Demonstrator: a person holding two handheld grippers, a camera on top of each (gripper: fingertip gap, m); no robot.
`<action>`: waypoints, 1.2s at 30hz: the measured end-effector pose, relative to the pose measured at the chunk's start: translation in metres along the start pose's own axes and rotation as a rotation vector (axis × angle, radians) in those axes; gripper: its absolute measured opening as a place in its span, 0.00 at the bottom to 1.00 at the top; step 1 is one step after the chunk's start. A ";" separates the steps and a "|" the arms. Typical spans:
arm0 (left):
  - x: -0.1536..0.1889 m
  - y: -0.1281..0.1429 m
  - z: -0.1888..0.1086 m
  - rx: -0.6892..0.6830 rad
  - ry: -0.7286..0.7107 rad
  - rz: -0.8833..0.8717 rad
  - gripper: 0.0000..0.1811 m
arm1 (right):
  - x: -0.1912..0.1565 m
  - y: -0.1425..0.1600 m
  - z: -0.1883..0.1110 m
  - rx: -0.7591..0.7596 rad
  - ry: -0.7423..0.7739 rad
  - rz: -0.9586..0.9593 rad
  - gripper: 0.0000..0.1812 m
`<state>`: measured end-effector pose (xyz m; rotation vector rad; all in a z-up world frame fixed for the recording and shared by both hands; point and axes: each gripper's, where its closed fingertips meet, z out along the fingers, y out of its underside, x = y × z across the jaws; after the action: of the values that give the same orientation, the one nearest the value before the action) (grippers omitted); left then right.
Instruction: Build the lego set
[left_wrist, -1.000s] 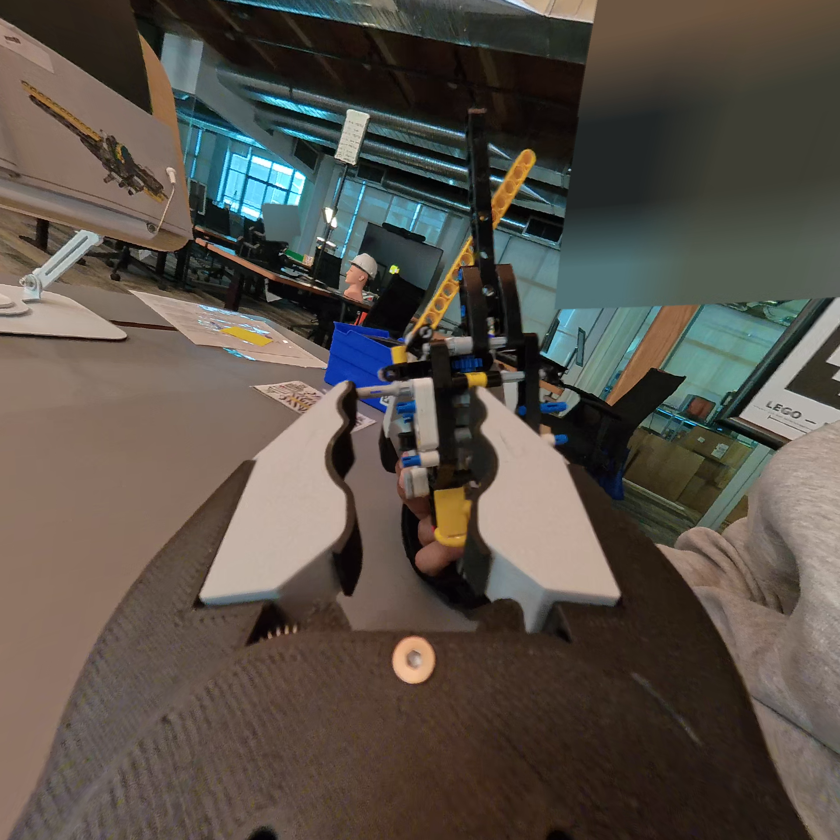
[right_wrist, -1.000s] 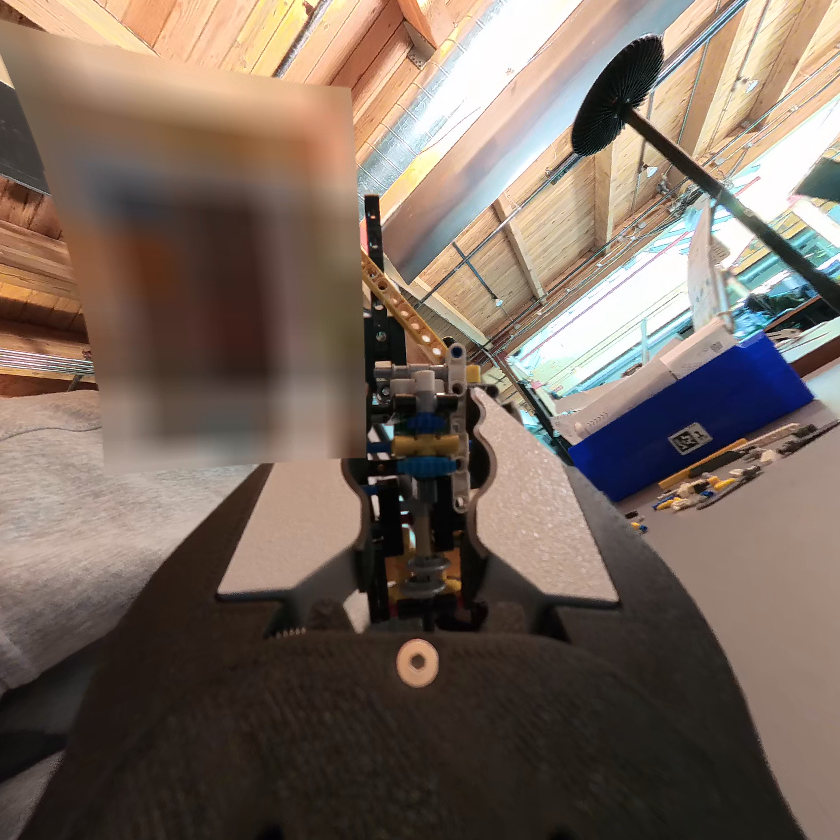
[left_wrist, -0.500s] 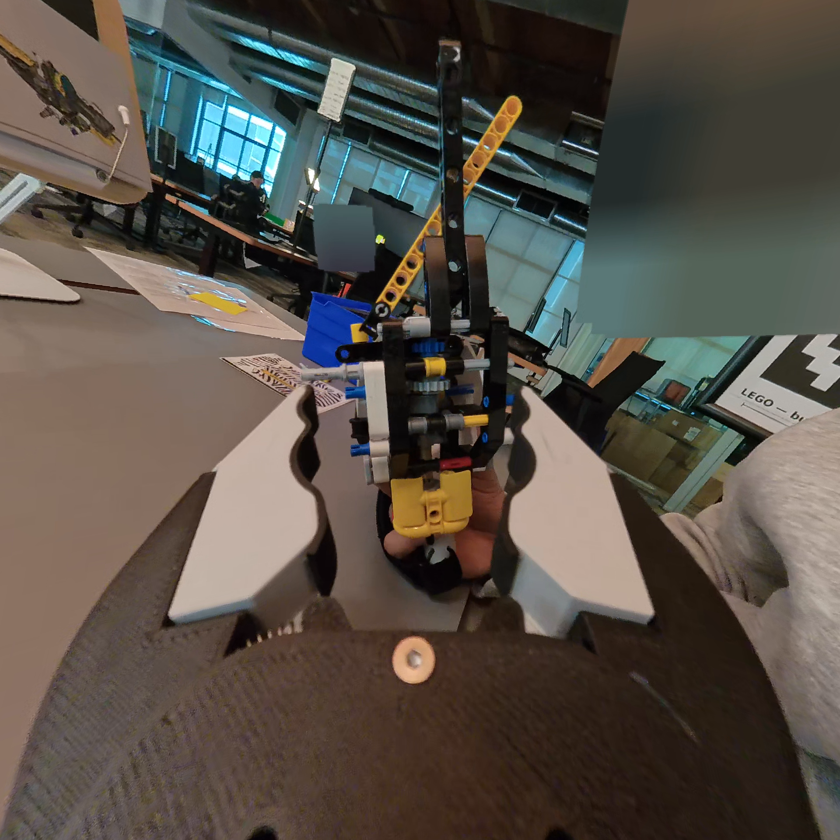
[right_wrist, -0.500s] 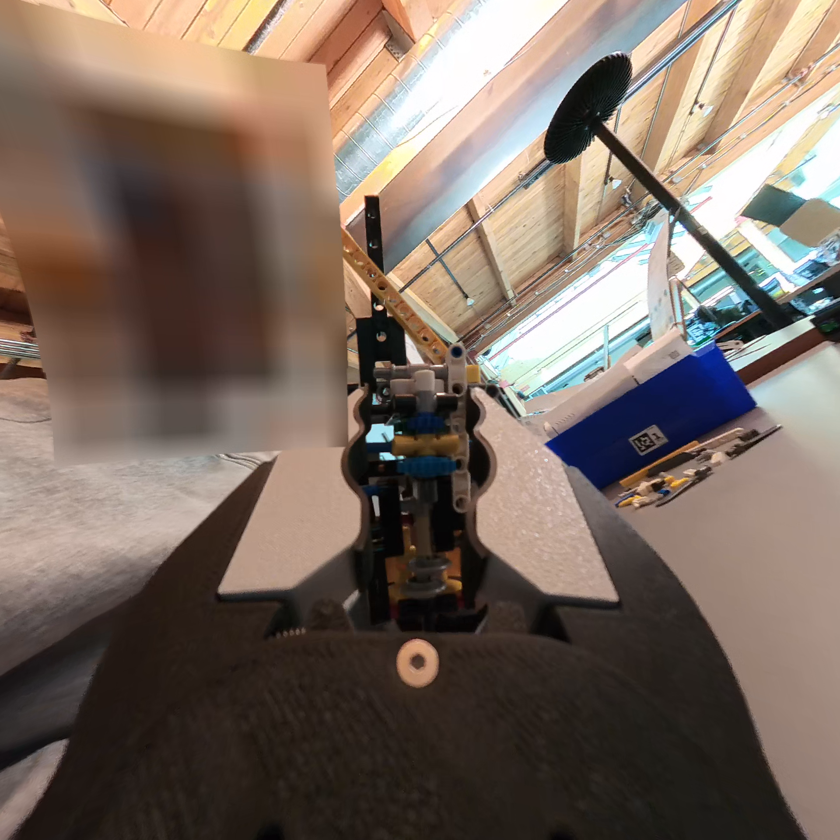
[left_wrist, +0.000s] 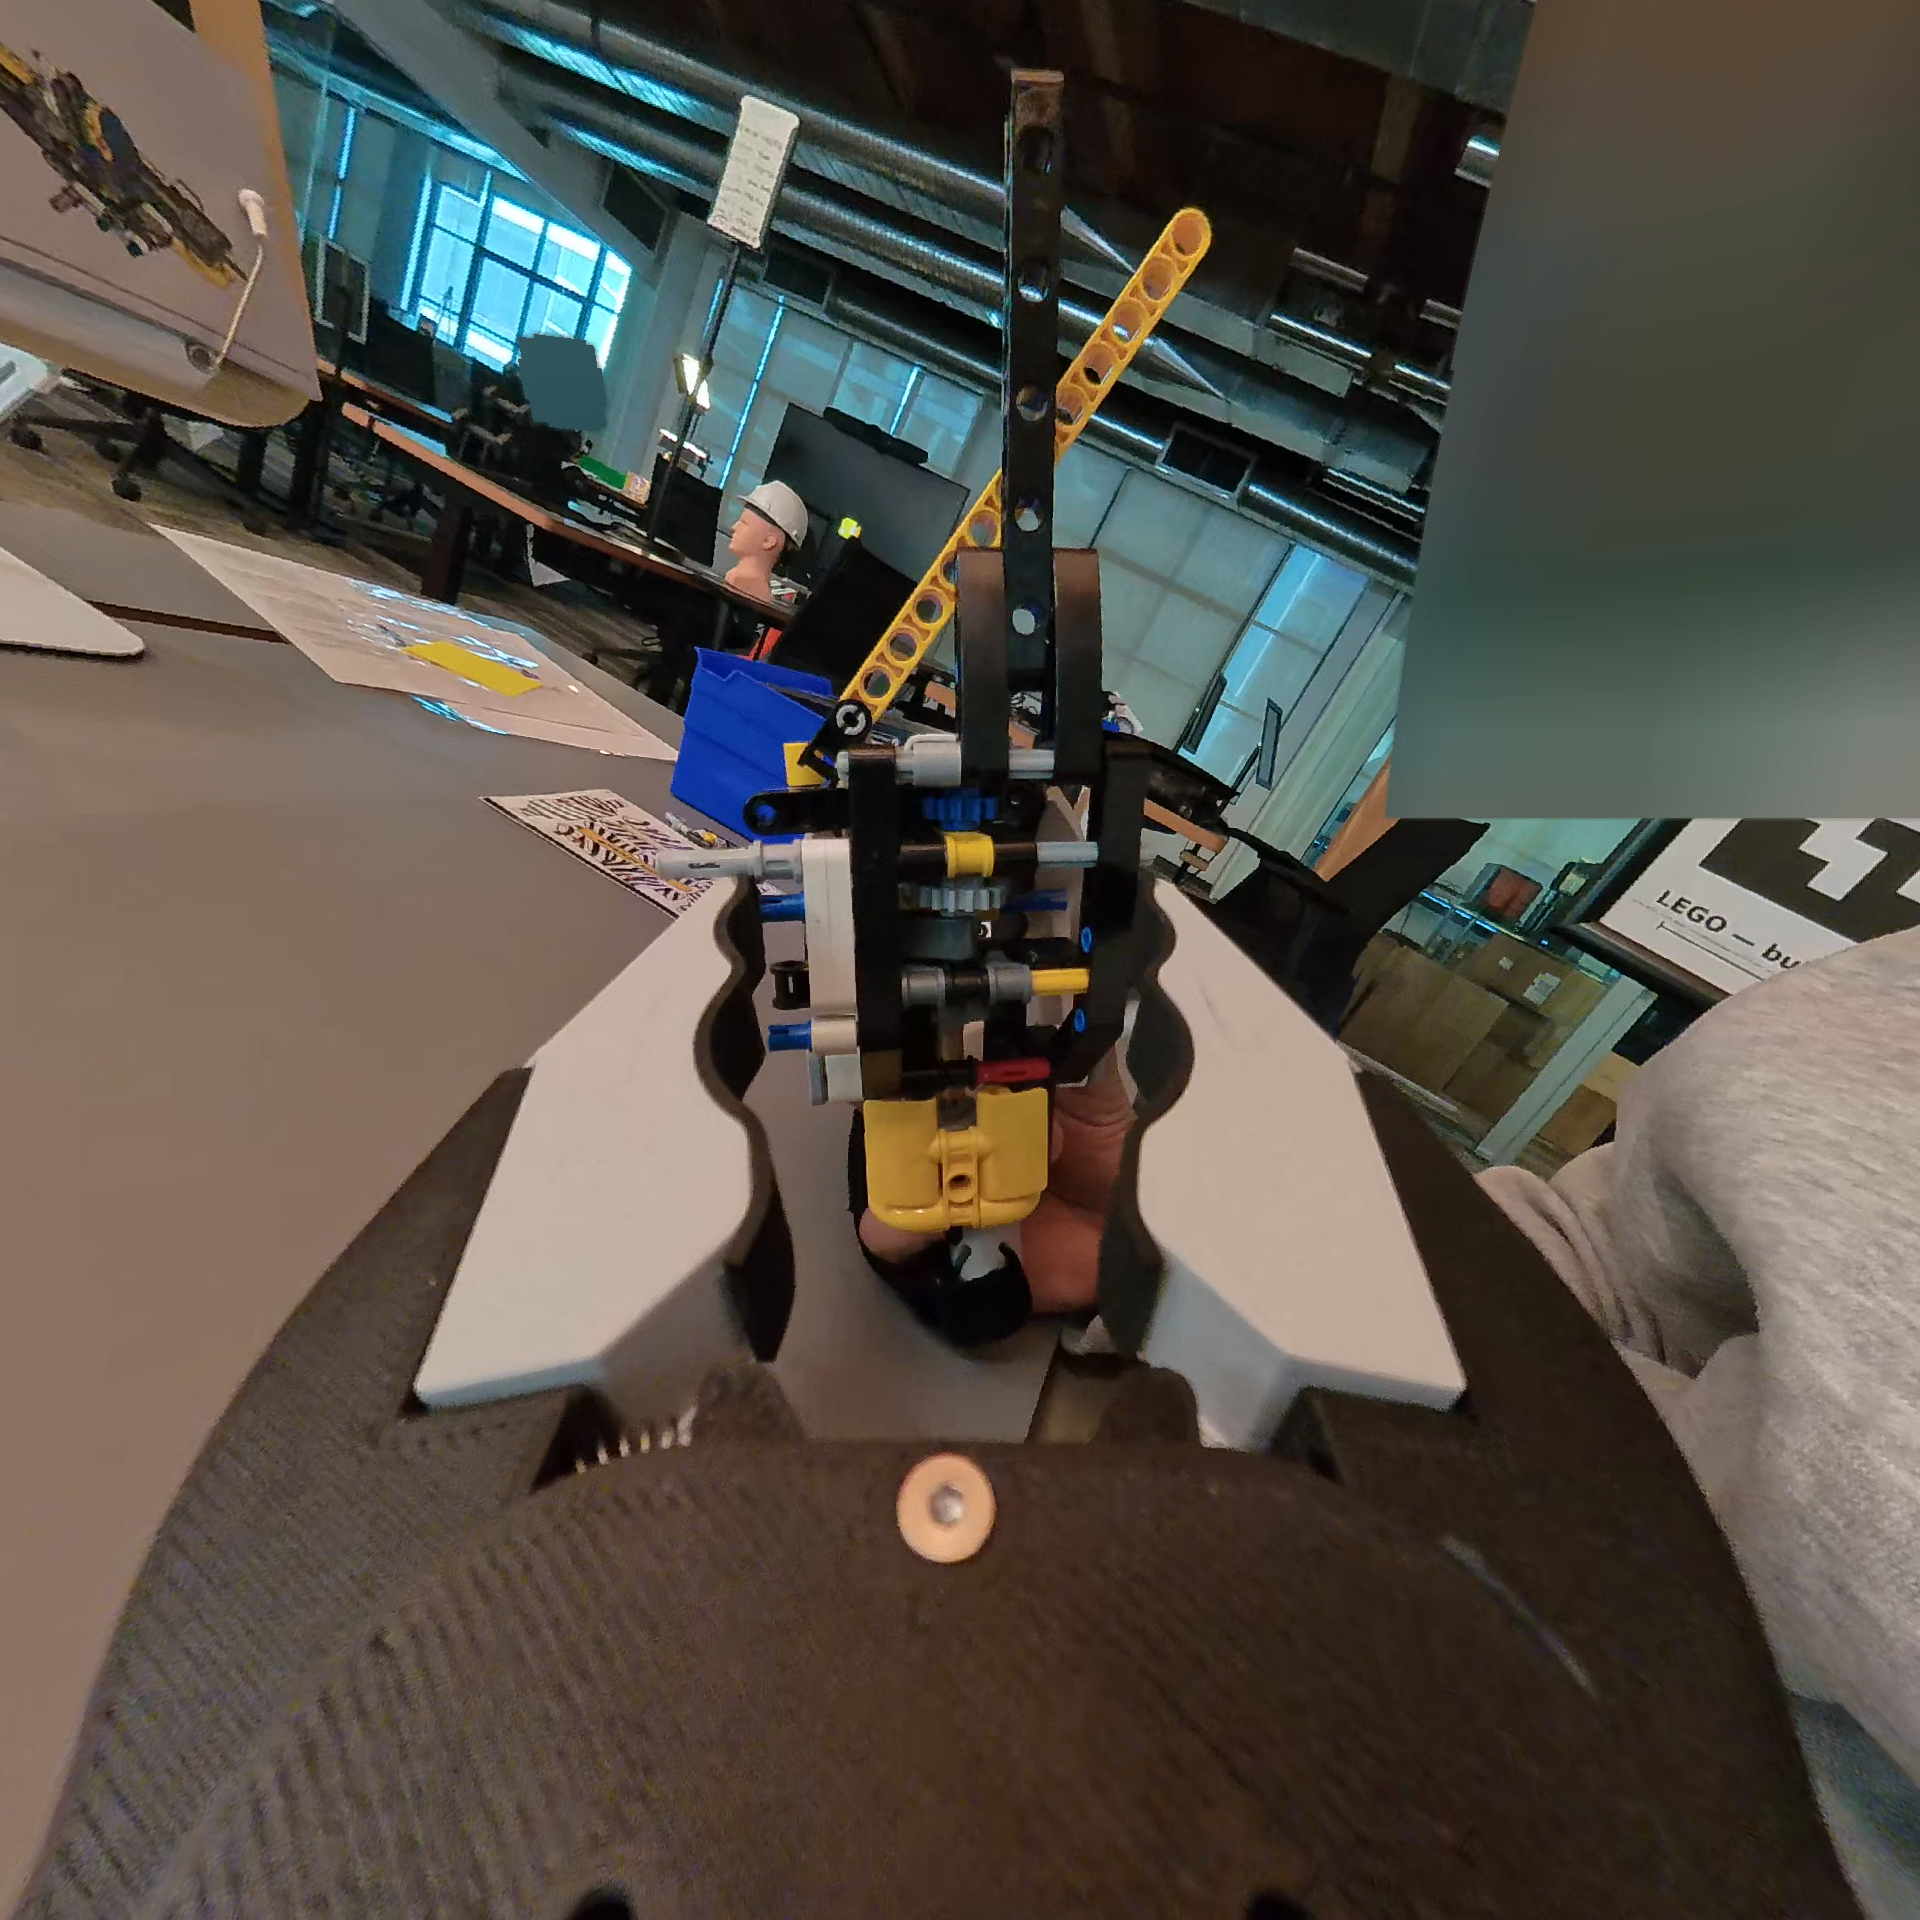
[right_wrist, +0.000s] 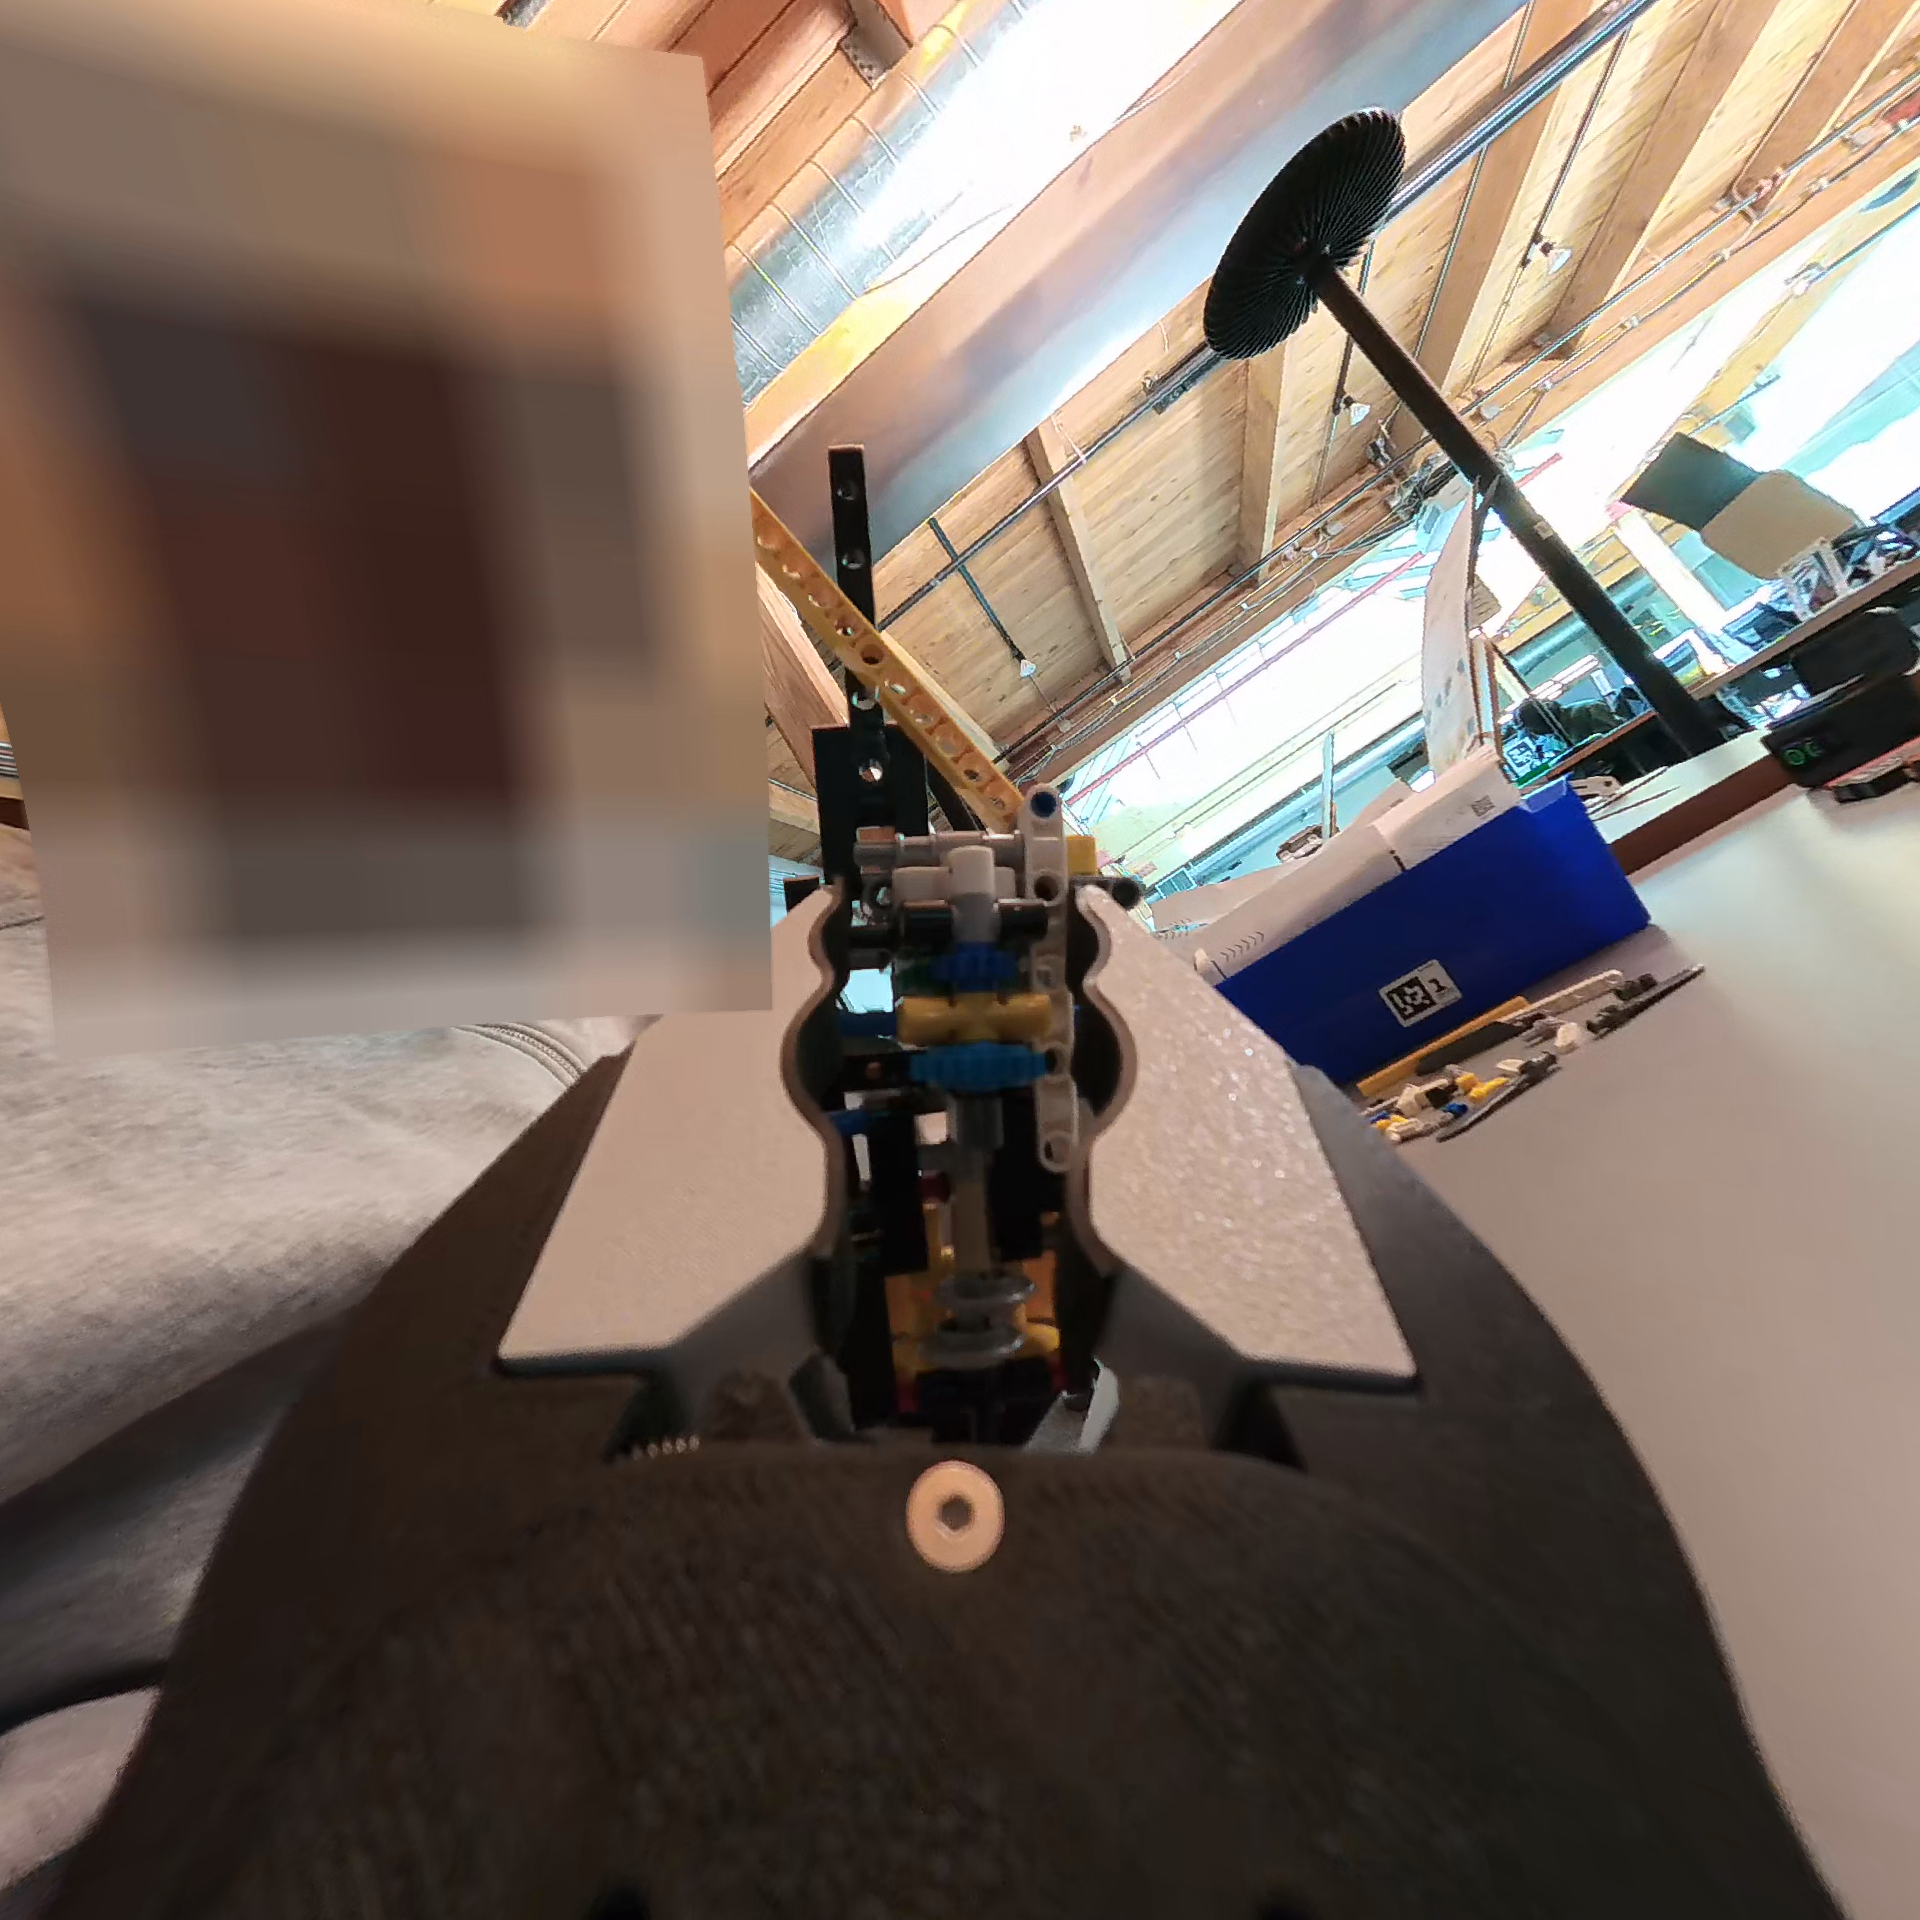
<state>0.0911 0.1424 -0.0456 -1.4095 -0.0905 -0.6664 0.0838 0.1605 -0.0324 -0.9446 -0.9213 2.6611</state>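
The lego assembly is a black frame with blue gears, grey axles and a yellow block at its base. A long black beam and a yellow beam stick up from it. My right gripper is shut on the assembly and holds it upright above the table. My left gripper is open, with a finger on either side of the assembly. Its right finger is close against the black frame and its left finger is near the blue pins. A hand shows below the yellow block.
A blue bin stands at the far table edge, with loose parts in front of it. Instruction sheets and a sticker sheet lie on the grey table. A grey sleeve is at the right. The grippers are tip to tip, or close to it.
My left gripper has swung round to face the assembly squarely, and its fingers now straddle it a little more closely. My right gripper has kept its hold and tilted slightly.
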 end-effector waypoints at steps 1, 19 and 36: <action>0.000 0.000 0.000 0.000 0.000 0.002 0.38 | 0.000 0.000 0.000 0.000 -0.001 0.000 0.22; 0.001 -0.002 0.001 0.006 -0.015 0.030 0.38 | -0.002 -0.002 0.000 0.019 -0.021 0.022 0.22; 0.003 -0.001 0.000 0.002 0.002 0.032 0.38 | -0.002 -0.001 0.000 0.012 -0.023 0.019 0.22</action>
<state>0.0931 0.1416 -0.0433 -1.4052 -0.0665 -0.6413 0.0851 0.1601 -0.0306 -0.9267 -0.9042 2.6955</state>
